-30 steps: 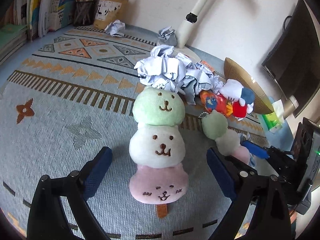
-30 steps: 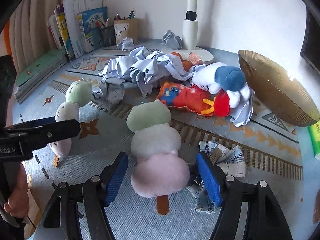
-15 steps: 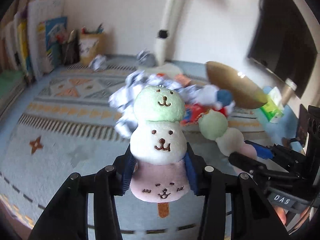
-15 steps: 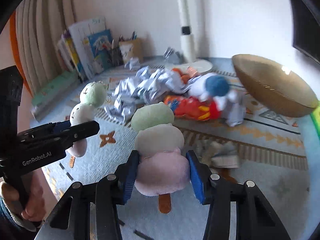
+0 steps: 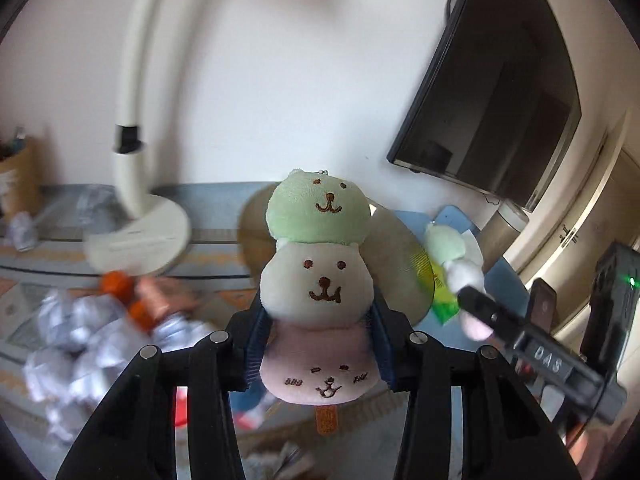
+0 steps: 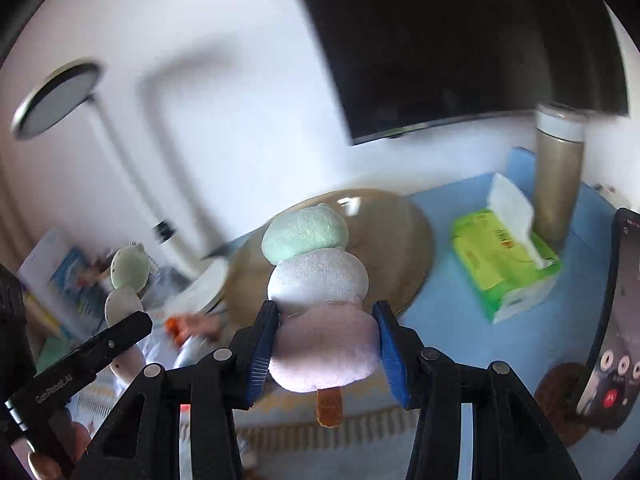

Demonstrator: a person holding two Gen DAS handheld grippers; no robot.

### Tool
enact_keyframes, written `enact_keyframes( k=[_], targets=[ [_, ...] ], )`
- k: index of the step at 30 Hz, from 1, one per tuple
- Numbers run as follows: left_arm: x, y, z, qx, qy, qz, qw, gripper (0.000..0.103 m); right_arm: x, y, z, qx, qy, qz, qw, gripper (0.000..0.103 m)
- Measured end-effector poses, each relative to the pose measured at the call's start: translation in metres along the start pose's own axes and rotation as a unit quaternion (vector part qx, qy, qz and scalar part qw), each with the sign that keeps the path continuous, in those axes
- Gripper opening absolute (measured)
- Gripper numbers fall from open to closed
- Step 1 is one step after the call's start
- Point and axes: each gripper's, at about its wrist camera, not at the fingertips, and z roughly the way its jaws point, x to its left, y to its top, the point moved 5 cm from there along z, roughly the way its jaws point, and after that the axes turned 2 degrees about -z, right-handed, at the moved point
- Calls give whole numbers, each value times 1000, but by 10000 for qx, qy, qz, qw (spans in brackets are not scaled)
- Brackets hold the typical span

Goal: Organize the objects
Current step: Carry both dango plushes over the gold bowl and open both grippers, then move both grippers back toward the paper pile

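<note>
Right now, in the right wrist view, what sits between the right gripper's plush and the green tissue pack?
The brown bowl's rim and bare blue mat; nothing else between the skewer plush, clamped in the right gripper, and the tissue pack.

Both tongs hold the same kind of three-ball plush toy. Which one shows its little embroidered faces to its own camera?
The plush in the left tongs: its plush shows three faces. The right tongs' plush shows only its plain back.
</note>
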Motion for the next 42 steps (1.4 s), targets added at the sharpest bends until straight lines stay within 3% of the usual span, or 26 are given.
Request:
enact_keyframes(
  k=[7,9,10,12,16,22,24,26,28,31,35,39,40,41,42],
  targets=[
    [-7,9,58,236,-40,36,9997,44,-12,12,31,64,-110,244,9996,48],
    [-4,15,66,239,37,-24,9997,54,-13,19,38,51,62,303,9995,49],
    [-1,18,68,283,-29,-114,9995,66,-11,22,41,37,206,272,9994,49],
    [3,21,67,344,-256,-254,9988,71,-11,25,39,-27,380,186,9991,53],
    [12,20,37,143,-249,-244,9993,71,-16,18,18,-165,66,84,9998,56],
    [31,-13,-45,-264,-86,-59,9996,71,-3,-15,-7,-23,378,3,9993,56],
    [47,-33,-77,-438,113,-107,9989,73,11,-31,-11,88,513,-123,9986,56],
    [64,-49,-102,-601,361,-261,9972,92,27,-50,-15,228,720,-262,9968,59],
    [90,-69,-131,-896,650,-556,9923,102,41,-70,-16,322,817,-378,9954,63],
    [137,-100,-157,-967,1098,-921,9849,102,60,-98,-10,310,835,-567,9944,66],
    [204,-131,-163,-996,2275,-1188,9613,102,70,-128,3,-33,610,-861,9944,66],
    [235,-147,-148,-898,2710,-1202,9508,102,75,-139,19,235,340,-1042,9937,68],
    [238,-151,-143,-865,2776,-1163,9497,102,76,-139,22,286,321,-1077,9933,71],
    [241,-152,-135,-661,2842,-1165,9494,102,77,-142,26,403,300,-1138,9922,82],
    [239,-150,-131,-529,2794,-1062,9528,102,79,-143,28,439,300,-1181,9916,85]
  ],
)
